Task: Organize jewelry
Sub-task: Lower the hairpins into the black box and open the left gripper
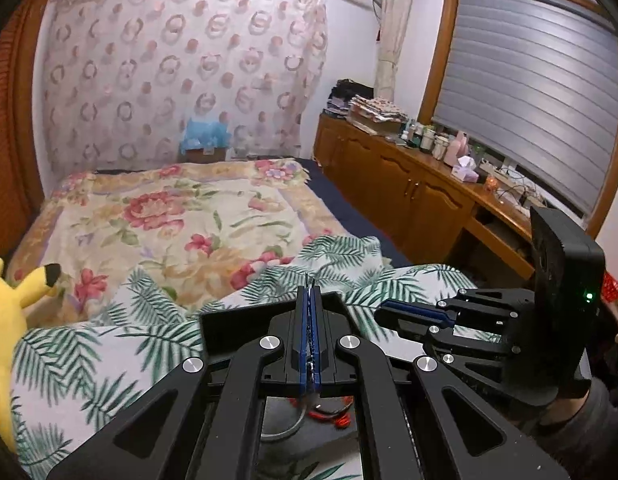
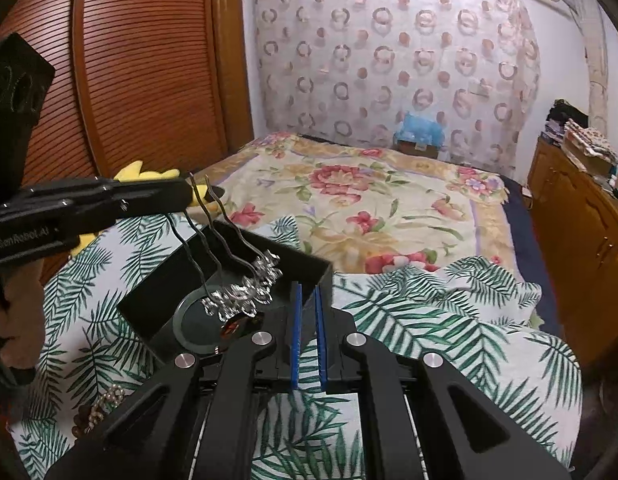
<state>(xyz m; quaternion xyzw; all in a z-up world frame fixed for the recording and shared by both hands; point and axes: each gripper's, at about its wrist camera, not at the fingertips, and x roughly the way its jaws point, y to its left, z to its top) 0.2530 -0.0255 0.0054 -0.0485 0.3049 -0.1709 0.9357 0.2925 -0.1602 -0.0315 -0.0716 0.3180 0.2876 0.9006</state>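
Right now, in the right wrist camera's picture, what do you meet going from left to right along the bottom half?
Pearly beaded jewelry piece → black open-top box → sparkly silver hair comb → right gripper with blue pads → white bedcover with green palm leaves → brown wooden cabinet.

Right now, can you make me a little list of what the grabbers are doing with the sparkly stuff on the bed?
left gripper: shut on the sparkly hair clip, dangling it over the black box
right gripper: nearly shut, holding nothing
black box: open, on the leaf-print blanket
in the box: round mirror
pearl piece: on the blanket, outside the box
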